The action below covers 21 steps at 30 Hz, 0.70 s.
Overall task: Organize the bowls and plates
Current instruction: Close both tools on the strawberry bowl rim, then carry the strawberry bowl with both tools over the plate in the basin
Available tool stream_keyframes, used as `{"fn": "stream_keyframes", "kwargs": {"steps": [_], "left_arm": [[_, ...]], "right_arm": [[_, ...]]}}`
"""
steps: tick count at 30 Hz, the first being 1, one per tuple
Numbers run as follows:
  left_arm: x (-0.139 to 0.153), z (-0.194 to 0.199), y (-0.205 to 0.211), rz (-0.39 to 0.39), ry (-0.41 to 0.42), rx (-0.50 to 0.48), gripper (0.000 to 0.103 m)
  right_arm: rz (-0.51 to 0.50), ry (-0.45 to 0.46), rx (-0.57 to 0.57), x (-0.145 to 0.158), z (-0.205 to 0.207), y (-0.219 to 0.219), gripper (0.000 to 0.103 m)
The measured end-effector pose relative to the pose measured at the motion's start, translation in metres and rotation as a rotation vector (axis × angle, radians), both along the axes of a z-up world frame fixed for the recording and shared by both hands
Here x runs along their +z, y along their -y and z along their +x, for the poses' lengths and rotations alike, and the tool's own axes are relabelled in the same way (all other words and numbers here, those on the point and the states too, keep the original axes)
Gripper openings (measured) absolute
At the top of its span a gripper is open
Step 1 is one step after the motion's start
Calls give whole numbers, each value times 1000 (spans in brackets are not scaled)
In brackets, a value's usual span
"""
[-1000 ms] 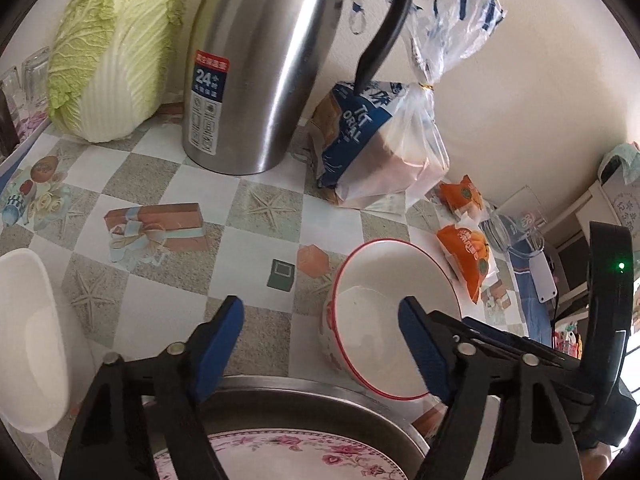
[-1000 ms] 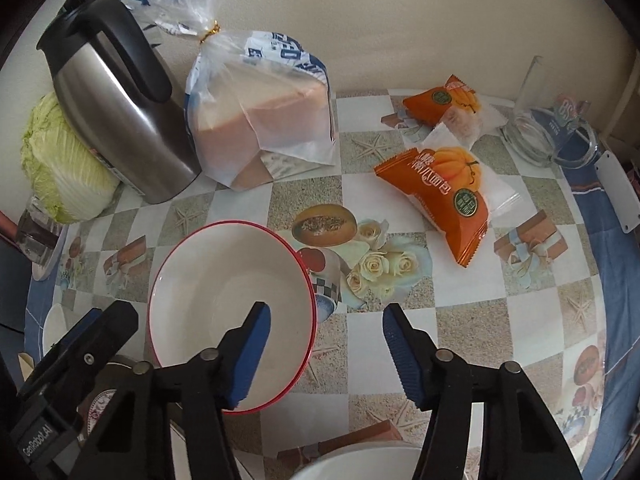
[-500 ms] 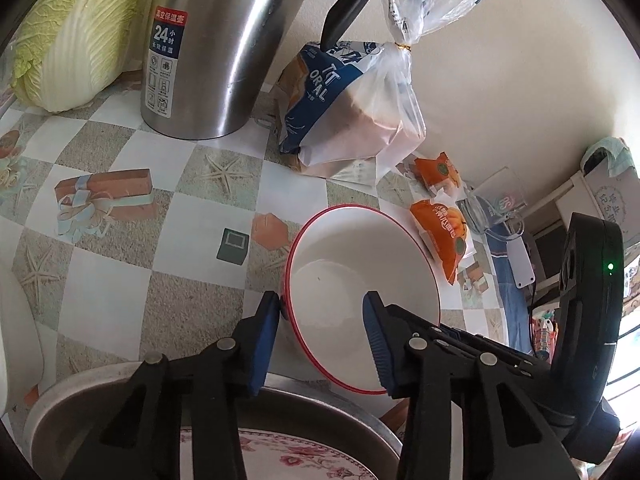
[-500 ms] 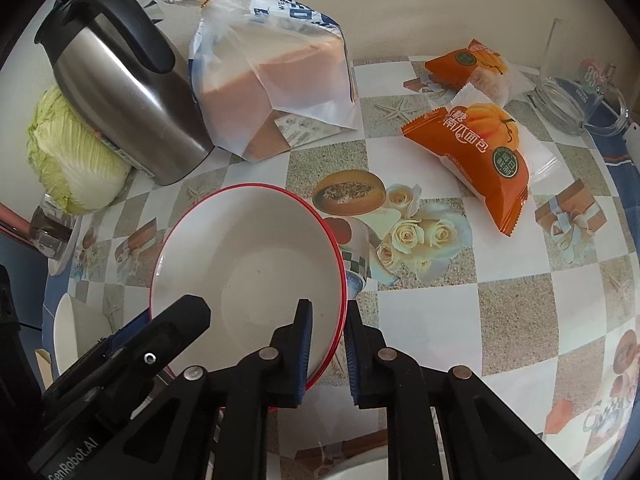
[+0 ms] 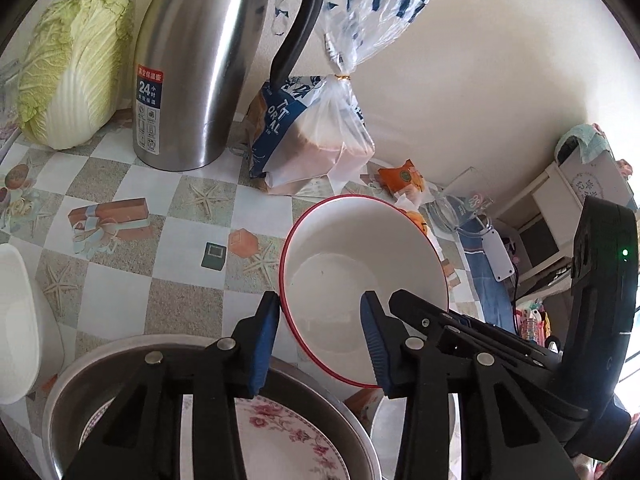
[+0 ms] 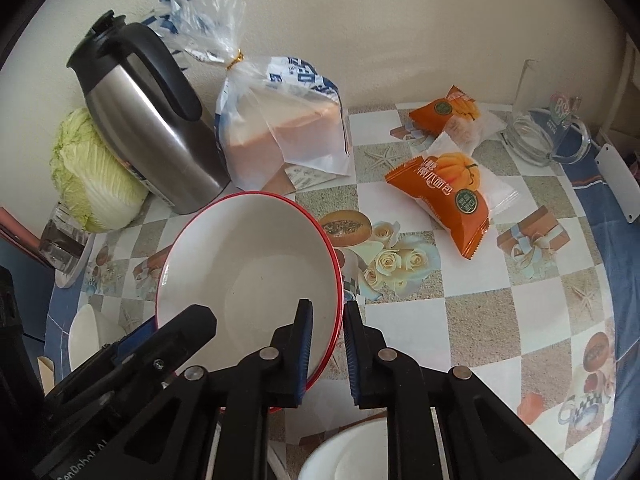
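A white bowl with a red rim (image 5: 360, 264) is held tilted above the table. My left gripper (image 5: 318, 344) is shut on its near-left rim. My right gripper (image 6: 328, 354) is shut on its right rim; the bowl (image 6: 248, 280) fills the middle of the right wrist view. Below the left gripper sits a steel basin (image 5: 76, 376) with a floral plate (image 5: 288, 440) in it. A white dish (image 5: 16, 316) lies at the left edge. Another white bowl (image 6: 348, 452) shows under the right gripper.
A steel thermos jug (image 5: 192, 68), a napa cabbage (image 5: 76, 60) and a bagged bread loaf (image 5: 308, 136) stand along the back wall. Orange snack packets (image 6: 444, 192) and a glass mug (image 6: 544, 132) lie at the right on the checked tablecloth (image 6: 500, 312).
Both grippers closed on the red-rimmed bowl's rim, left and right, and lifted it tilted off the table. The left view swung back toward the jug and cabbage.
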<state>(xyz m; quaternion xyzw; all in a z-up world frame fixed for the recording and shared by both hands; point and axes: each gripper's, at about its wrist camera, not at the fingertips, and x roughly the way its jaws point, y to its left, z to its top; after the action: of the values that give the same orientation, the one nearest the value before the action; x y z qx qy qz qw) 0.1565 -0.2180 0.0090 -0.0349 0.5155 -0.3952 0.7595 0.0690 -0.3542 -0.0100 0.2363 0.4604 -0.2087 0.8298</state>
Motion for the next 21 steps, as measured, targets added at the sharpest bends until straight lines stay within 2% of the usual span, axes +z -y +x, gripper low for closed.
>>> {"fn": "stream_keyframes", "kwargs": {"steps": [8,12,21], "left_arm": [[32,-23,-24,-3,7,9,42],[46,-36,-34,18,35,-3,42],[48,-62,-67,63,59,19,42]], "right_arm": [[4,20,-7,27,-28,-25,17],[45,45,-22,32,-45,-38,17],[111,52,-21,31,-70,-71,17]]}}
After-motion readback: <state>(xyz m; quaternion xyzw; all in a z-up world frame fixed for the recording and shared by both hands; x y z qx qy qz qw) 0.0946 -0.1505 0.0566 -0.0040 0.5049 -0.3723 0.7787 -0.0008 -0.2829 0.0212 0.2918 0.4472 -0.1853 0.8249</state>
